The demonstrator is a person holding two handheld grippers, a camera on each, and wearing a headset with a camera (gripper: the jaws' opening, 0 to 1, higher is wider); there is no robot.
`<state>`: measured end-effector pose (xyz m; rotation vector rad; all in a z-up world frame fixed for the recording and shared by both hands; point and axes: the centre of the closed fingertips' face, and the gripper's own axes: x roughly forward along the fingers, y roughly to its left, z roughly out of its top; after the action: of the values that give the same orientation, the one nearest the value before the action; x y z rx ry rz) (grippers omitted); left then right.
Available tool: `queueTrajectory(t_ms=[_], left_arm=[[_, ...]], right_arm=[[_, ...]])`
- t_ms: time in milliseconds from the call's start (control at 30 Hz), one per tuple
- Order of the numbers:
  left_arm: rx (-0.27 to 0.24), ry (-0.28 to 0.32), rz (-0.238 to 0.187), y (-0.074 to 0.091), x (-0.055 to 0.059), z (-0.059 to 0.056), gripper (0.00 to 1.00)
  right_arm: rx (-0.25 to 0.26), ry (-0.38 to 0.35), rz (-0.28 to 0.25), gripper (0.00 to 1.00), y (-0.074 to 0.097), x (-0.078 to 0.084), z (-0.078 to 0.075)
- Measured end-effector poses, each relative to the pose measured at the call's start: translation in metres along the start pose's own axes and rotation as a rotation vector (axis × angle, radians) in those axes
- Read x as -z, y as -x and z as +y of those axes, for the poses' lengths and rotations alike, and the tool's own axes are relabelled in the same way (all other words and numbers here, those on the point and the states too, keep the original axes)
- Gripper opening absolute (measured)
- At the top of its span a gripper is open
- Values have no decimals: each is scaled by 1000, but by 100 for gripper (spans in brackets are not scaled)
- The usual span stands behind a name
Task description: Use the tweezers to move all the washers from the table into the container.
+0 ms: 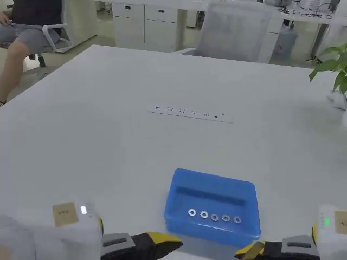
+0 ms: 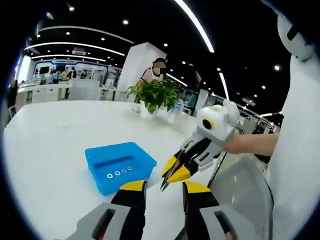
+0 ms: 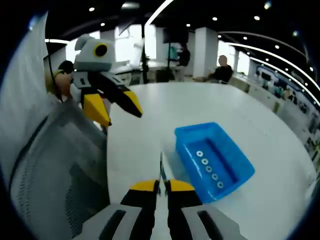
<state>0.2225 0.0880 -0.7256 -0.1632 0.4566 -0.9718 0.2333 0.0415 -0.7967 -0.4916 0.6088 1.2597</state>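
Nearest me, my right gripper (image 3: 162, 184) has its jaws pinched tight on the tweezers (image 3: 161, 169). Their thin tips poke forward over the near part of the table (image 1: 108, 141), short of the container. The tips are too fine for me to tell whether they carry anything. My left gripper (image 2: 165, 185) hangs just beside, jaws parted a moderate way with nothing gripped.

Just beyond both sits the blue container (image 1: 212, 176). Five washers (image 1: 214, 217) lie in a row on its floor, toward its near wall. Every washer I can count is inside, so I judge the transfer finished or all but.

To close this step well, I'd tip the head view down over the near strip of table that the grippers partly hide before calling it done. If a stray turns up, I'd bring the tips in low, pinch across the ring's rim and carry it level over the wall before easing off.

Further out an inset socket strip (image 1: 190, 112) runs across the table. Past the far edge stand an office chair (image 1: 233, 30) and, far right, a potted plant (image 1: 332, 65).
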Motion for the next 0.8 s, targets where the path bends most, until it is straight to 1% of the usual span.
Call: queueTrajectory(t_ms=[33, 100, 133, 167, 200, 233, 267, 300, 333, 367, 400, 433, 467, 500, 533, 567, 600, 633, 667, 733, 767, 800], left_arm=[[8, 0, 1, -2, -1, 0, 23], [38, -16, 27, -7, 1, -3, 20], [53, -40, 53, -9, 4, -5, 20], [81, -75, 90, -11, 9, -9, 20], [123, -98, 116, -12, 13, -16, 19], [220, -89, 133, -13, 17, -31, 17], [258, -75, 142, -13, 19, -38, 16], [280, -67, 183, -14, 25, -42, 18], [271, -86, 202, -16, 28, -41, 19], [270, -112, 231, -16, 32, -40, 20], [262, -136, 227, -19, 30, -41, 19], [261, -130, 219, -20, 28, -42, 19], [272, -126, 211, -21, 24, -43, 19], [277, -125, 208, -21, 22, -44, 19], [293, -133, 210, -22, 21, -45, 19], [301, -149, 229, -23, 22, -46, 20], [296, -181, 276, -22, 28, -43, 21], [298, -204, 300, -23, 31, -43, 21], [311, -222, 319, -22, 34, -45, 20], [314, -224, 325, -24, 34, -46, 19], [312, -250, 352, -23, 37, -45, 17], [300, -287, 364, -23, 39, -42, 15]], right_arm=[[-9, 12, 5, 4, -1, 1, 3], [-33, 36, 18, 4, -3, 3, 11], [-48, 50, 33, 4, -4, 5, 15], [-54, 63, 41, 4, -5, 6, 18], [-59, 81, 51, 4, -6, 7, 20], [-67, 91, 56, 4, -7, 8, 22], [-78, 94, 56, 4, -9, 8, 26], [-86, 96, 58, 4, -10, 8, 28], [-98, 109, 65, 4, -11, 8, 31], [-104, 125, 73, 4, -12, 9, 33], [-116, 144, 86, 4, -14, 10, 37], [-123, 151, 87, 4, -15, 9, 39], [-133, 159, 85, 3, -16, 8, 42], [-140, 164, 86, 3, -17, 8, 44], [-146, 171, 87, 3, -18, 9, 46], [-151, 177, 90, 3, -20, 9, 48], [-157, 181, 94, 3, -21, 10, 49], [-162, 191, 101, 3, -23, 11, 51], [-161, 196, 97, 3, -23, 11, 51], [-165, 195, 96, 3, -23, 9, 52], [-167, 202, 96, 3, -23, 8, 52], [-167, 204, 96, 3, -24, 8, 52]])
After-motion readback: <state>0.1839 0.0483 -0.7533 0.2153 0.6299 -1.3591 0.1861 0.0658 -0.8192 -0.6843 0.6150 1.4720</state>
